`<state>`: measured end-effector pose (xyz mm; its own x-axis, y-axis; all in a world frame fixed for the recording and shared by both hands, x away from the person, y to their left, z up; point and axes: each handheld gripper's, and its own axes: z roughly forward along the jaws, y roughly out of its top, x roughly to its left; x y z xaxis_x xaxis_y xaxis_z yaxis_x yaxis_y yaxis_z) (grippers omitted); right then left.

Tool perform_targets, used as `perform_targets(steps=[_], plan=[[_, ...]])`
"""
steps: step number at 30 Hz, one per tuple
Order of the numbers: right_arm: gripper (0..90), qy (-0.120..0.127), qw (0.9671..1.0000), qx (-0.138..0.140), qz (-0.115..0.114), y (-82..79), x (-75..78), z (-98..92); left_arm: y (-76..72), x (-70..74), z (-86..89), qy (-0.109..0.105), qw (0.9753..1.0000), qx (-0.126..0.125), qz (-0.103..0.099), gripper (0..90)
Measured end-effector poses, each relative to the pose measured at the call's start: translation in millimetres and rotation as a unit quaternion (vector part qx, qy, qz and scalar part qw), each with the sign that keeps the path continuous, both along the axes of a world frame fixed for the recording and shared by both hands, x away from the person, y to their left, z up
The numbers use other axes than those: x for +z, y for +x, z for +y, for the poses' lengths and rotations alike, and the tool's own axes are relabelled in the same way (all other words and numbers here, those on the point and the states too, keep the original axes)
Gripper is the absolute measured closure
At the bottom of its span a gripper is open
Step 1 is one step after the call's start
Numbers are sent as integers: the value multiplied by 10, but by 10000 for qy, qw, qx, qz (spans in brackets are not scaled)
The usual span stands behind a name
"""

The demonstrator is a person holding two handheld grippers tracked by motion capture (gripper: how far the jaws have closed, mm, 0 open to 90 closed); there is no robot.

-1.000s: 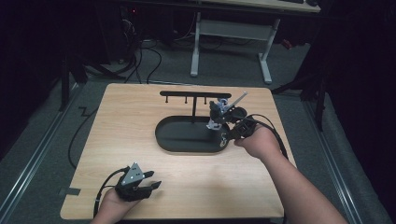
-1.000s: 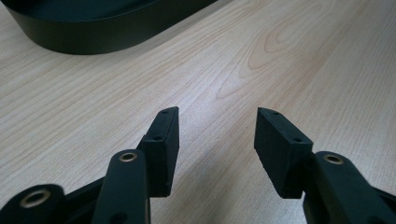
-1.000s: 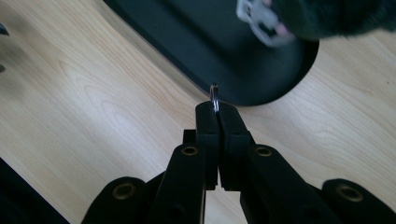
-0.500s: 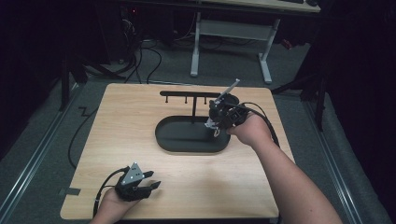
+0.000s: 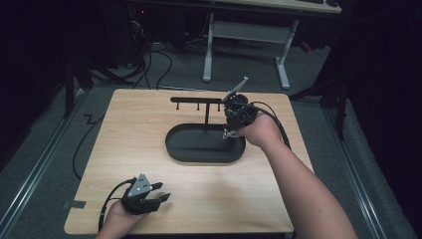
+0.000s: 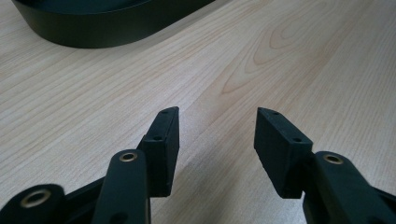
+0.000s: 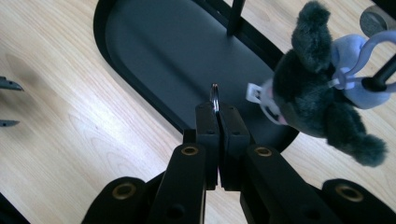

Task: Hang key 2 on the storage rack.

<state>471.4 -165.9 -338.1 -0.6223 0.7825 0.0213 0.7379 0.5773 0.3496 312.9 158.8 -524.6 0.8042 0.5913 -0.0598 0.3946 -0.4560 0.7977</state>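
My right gripper (image 7: 215, 109) is shut on a small metal key ring (image 7: 214, 93), held over the right end of a black oval tray (image 7: 154, 56). Just to its right a grey plush toy (image 7: 317, 107) hangs by a lavender loop (image 7: 369, 44) from a black peg; I cannot tell whether the ring is joined to it. In the high view the right gripper (image 5: 230, 122) sits at the right end of the black hook rack (image 5: 196, 99) that stands in the tray (image 5: 199, 149). My left gripper (image 5: 163, 191) rests open at the table's near left, its jaws (image 6: 217, 114) holding nothing.
The wooden table (image 5: 149, 124) has bare surface to the left of and in front of the tray. A cable (image 5: 82, 144) hangs off its left edge. A white desk frame (image 5: 244, 45) stands on the floor beyond the far edge.
The right gripper has moved a little farther away and up along the rack's right end. The left gripper has stayed where it was.
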Motion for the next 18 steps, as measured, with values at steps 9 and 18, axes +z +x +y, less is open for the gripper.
perform_targets(steps=[9, 18], plan=[[892, -2, 10000, 85, 10, 85, 50, 76, -21, -19, 19, 40, 10000, -4, 26, 510], [892, 10, 9999, 66, -126, 176, 149, 195, -29, -14, 31, 35, 10000, 30, 1, 511]])
